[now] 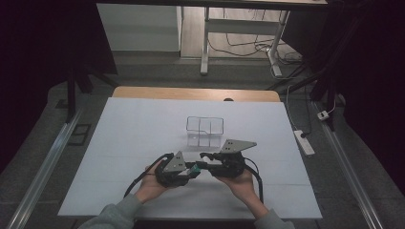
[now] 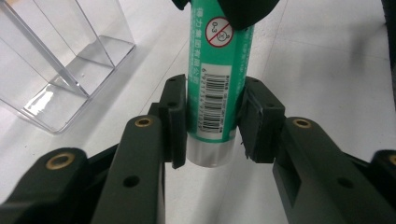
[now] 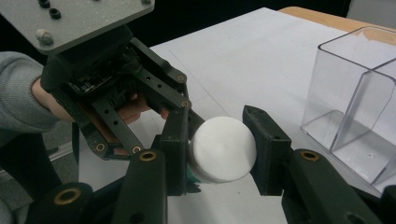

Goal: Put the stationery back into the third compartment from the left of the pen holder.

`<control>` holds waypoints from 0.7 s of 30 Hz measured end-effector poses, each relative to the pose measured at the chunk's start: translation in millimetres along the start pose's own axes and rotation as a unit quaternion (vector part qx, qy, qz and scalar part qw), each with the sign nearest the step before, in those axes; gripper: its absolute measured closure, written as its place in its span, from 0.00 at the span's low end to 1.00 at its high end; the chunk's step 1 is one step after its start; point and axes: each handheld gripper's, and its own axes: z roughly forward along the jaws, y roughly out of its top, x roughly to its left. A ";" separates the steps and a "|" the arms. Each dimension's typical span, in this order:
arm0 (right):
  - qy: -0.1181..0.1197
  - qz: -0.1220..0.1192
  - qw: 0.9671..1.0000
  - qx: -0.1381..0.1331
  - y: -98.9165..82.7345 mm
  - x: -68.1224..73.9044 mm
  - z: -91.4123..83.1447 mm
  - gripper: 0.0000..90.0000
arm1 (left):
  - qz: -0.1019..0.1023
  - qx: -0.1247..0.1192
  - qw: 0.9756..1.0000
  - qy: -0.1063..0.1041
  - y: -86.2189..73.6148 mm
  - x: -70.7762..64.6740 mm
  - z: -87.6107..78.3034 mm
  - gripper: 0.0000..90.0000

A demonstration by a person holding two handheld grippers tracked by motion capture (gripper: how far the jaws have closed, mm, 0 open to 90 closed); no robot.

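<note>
White table (image 1: 119, 143), green glue stick (image 2: 215, 84) clamped between left tool (image 2: 215, 123) and right tool (image 3: 219, 149), both gripping it.

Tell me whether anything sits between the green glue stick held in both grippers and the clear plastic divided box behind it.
Nothing visible does. The green glue stick is clamped by the left gripper and right gripper, with bare white table up to the clear plastic divided box.

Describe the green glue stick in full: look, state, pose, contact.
The glue stick is a green plastic tube with a barcode label, a no-under-threes symbol and a white cap. It hangs level above the white table, near the clear box. The left gripper clamps its body; the right gripper clamps the cap.
</note>
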 end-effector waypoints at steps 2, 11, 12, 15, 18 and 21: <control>-0.002 -0.008 1.000 0.000 0.2 1.3 0.1 0.69 | -0.004 -0.001 1.000 -0.002 -0.3 0.8 0.4 0.70; -0.012 -0.034 0.999 0.001 1.7 5.5 -1.6 0.70 | -0.033 -0.001 0.999 0.008 -1.4 4.7 -0.9 0.55; -0.015 -0.036 0.999 -0.001 2.0 5.5 -2.6 0.70 | -0.038 -0.002 0.999 0.009 -1.8 5.7 -2.5 0.52; -0.022 -0.038 0.999 -0.009 3.5 4.8 -6.8 0.71 | -0.051 -0.008 0.999 0.010 -3.9 8.7 -8.0 0.45; -0.029 -0.034 0.999 -0.016 4.8 3.5 -10.6 0.71 | -0.058 -0.006 0.998 0.017 -6.3 11.0 -13.3 0.40; -0.034 -0.036 0.999 -0.020 5.5 2.5 -13.9 0.71 | -0.065 -0.001 0.998 0.024 -10.8 12.8 -19.1 0.38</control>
